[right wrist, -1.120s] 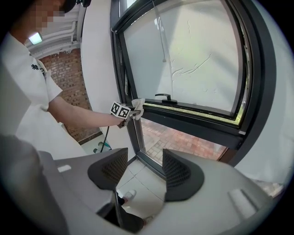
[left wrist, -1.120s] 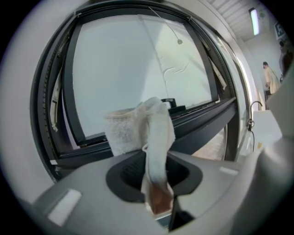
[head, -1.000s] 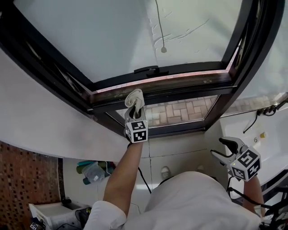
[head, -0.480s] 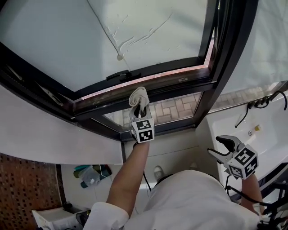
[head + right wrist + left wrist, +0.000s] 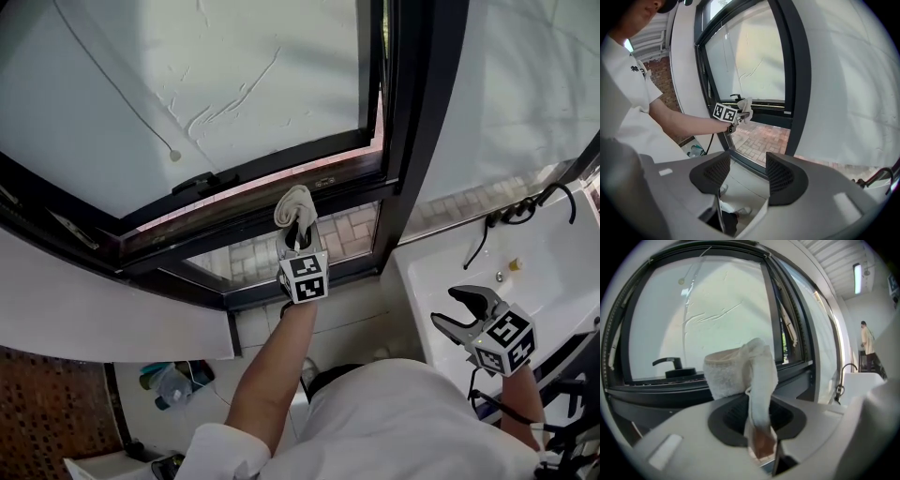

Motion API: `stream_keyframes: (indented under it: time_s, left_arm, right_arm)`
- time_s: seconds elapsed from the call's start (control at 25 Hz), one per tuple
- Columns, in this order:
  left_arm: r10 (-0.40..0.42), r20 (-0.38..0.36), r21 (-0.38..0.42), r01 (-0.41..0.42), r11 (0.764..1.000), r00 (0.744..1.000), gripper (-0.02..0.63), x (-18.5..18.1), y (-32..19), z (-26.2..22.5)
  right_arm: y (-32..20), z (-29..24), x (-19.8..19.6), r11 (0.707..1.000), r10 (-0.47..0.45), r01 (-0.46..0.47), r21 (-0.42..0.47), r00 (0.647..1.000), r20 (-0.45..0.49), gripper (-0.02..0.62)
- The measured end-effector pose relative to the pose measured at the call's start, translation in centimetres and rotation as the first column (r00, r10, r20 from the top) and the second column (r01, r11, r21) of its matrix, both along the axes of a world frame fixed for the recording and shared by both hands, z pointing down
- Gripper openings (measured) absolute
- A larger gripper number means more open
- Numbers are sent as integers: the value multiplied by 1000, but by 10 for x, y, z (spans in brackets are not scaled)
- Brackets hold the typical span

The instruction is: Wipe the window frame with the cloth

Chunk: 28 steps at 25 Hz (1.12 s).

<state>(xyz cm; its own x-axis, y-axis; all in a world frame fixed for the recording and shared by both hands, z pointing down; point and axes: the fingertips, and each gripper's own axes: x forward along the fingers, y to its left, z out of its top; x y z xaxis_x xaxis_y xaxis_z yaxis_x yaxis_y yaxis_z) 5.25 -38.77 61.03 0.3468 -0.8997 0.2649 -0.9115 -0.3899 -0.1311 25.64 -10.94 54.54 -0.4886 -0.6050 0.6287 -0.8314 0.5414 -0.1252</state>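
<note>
The left gripper [image 5: 298,232] is clamped shut on the cloth [image 5: 293,202]. Only a narrow tail of the cloth sits between the jaws, and the bunched bulk stands free at 12 o'clock from them. That bulk looks pressed on the horizontal bar of the frame [image 5: 225,225], with the upright post [image 5: 412,141] near at 3 o'clock and the handle [image 5: 202,181] at 10 o'clock. The right gripper [image 5: 452,307] hangs low at 4 o'clock in the head view, well apart from the frame, with its jaws spread and nothing between them. The main risk appears to be the thin hold. Drag along the bar could tug the tail out, and with the sash open the cloth might drop to the bricks [image 5: 347,234] outside. The loose bulk could also fold aside, so that bare jaw tips scrape the bar. A stroke towards 3 o'clock may hit the post, and one towards 9 o'clock may snag the handle.
</note>
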Motion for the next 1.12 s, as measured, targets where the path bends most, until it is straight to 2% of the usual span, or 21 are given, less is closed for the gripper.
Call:
stream_keyframes:
  time_s: [0.28,0.52,0.68,0.84,0.96,1.12]
  left_arm:
    - [125,3,10,-125,992,992,109,100,1,4]
    - [222,15,4,-222,975,975,109,169,3,10]
    - [260,21,-7,-260,966,965,110,200,2,15]
    - [277,9,-36,-277,960,961,110,211,4,17]
    - [348,68,-66,-344,937,935,110,222,14,16]
    - [458,231,-113,-444,889,858,110,235,25,15]
  right_arm:
    - [14,7,45,998,58,-58,-12,998,0,241]
    - [26,8,81,991,129,-129,-17,992,-4,241]
    - [34,11,100,985,172,-173,-19,985,-7,241]
    - [36,13,109,981,192,-192,-15,981,5,241]
    - [32,13,111,982,190,-189,-4,982,18,241]
    - [22,12,108,984,176,-177,15,983,44,241]
